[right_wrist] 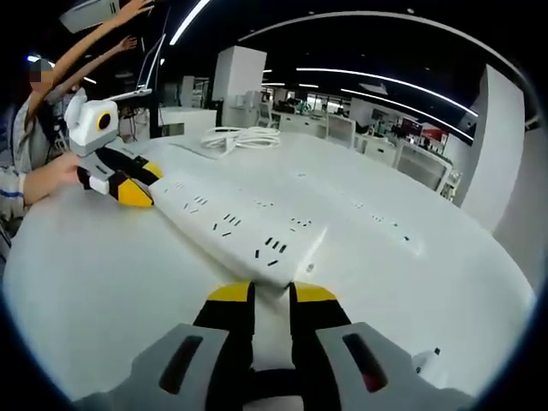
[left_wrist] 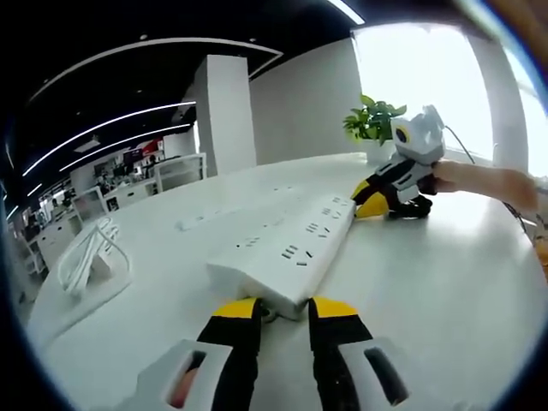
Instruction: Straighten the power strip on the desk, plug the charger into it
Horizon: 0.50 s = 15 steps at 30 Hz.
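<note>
A person held a long white plastic power strip [left_wrist: 287, 253] by both ends as it lay flat on the round white desk [left_wrist: 445, 291]. The left gripper [left_wrist: 283, 308], its yellow-tipped black jaws set close, pinched one short end of the strip; the right gripper [right_wrist: 271, 295] pinched the opposite end the same way, and each gripper showed at the far end in the other's view. The strip looked rigid and light, likely to pivot as one piece and slide easily on the smooth desktop, so a hold at the two end faces seemed the surest way to square it. A coiled white cable [left_wrist: 90, 253] lay well apart near the desk edge; whether a charger sat with it could not be told. A potted green plant [left_wrist: 374, 120] stood beyond
</note>
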Tool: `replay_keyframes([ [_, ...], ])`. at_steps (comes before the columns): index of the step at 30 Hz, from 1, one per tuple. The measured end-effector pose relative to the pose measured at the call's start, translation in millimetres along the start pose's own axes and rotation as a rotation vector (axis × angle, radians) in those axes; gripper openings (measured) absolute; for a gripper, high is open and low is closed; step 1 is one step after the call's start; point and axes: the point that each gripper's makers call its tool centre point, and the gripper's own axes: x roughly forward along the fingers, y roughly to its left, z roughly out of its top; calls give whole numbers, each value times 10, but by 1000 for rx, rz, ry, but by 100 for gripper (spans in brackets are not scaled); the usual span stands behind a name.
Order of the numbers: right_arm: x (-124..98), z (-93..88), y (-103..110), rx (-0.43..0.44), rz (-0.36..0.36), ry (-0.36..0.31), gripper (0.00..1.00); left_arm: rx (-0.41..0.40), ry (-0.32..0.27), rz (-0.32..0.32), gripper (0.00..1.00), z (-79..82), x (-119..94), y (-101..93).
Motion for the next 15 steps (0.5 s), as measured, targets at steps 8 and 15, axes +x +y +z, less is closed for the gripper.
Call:
replay_keyframes([
  [8,-23,-1,18,12,1,0,15,7,3,-2,20,-26,-28,-22],
  [15,-51,1,61,26,2,-5,15,0,1,-8,20,-28,-42,-8],
])
